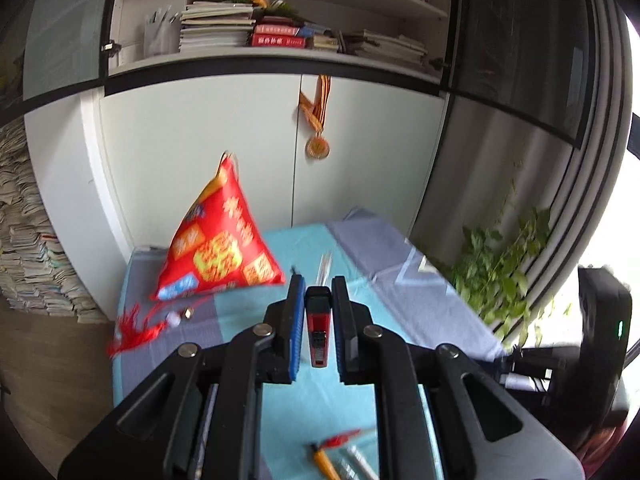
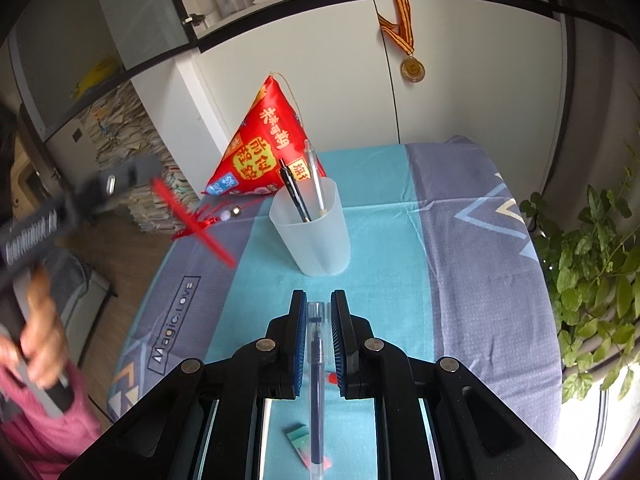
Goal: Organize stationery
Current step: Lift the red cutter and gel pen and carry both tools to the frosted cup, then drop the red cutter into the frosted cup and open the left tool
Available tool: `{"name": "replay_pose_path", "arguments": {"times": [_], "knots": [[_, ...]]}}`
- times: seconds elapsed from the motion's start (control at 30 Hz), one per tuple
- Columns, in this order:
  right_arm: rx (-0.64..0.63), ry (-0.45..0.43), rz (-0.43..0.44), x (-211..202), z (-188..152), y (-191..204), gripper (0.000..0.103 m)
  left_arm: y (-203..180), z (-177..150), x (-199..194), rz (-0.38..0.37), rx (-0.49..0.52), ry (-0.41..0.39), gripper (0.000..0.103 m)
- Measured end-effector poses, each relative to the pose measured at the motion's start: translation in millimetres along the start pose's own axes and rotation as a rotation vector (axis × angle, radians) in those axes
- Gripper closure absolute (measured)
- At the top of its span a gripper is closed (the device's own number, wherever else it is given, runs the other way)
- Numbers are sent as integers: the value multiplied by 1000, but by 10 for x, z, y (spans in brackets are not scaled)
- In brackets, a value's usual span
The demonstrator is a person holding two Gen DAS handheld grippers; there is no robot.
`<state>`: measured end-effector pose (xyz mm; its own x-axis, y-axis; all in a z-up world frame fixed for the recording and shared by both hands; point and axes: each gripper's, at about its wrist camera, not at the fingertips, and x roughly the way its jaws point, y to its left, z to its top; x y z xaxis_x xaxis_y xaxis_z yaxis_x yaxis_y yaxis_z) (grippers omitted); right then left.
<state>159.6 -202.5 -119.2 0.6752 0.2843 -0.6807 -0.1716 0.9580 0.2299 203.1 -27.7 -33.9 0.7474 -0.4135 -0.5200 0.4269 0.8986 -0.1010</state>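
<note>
Both grippers carry pens toward the cup

The right gripper (image 2: 317,312) fingers pinch a clear pen (image 2: 316,380) short of the cup (image 2: 310,236); the left gripper (image 1: 317,304) pinches a red pen (image 1: 319,320). Crossing paths could tip the cup on the desk (image 2: 460,280).

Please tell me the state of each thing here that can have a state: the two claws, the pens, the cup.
left claw: shut on red pen, lifted above the table
right claw: shut on blue pen
frosted cup: upright, holding two pens
black pen: leaning in the cup
clear pen: leaning in the cup
</note>
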Motion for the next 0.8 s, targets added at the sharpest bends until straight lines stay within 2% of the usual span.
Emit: {"name": "replay_pose_path", "arguments": {"times": [0.1,0.2,0.47,0.67,0.8], "knots": [[9,-5,-10,-39,-26,-33,90,-44,172,137,14,7,-18,92],[21,-16,-21,-93,-38,-76,90,-60,216,391,19,3,23,92],[51,-52,-40,-181,40,-182,90,-23,-126,928,47,-17,168,92],[34,-79,-40,-139,235,-108,90,-6,-261,1008,23,-40,217,91],[17,-102,-37,-113,409,-20,90,9,-295,920,21,-35,215,91]]}}
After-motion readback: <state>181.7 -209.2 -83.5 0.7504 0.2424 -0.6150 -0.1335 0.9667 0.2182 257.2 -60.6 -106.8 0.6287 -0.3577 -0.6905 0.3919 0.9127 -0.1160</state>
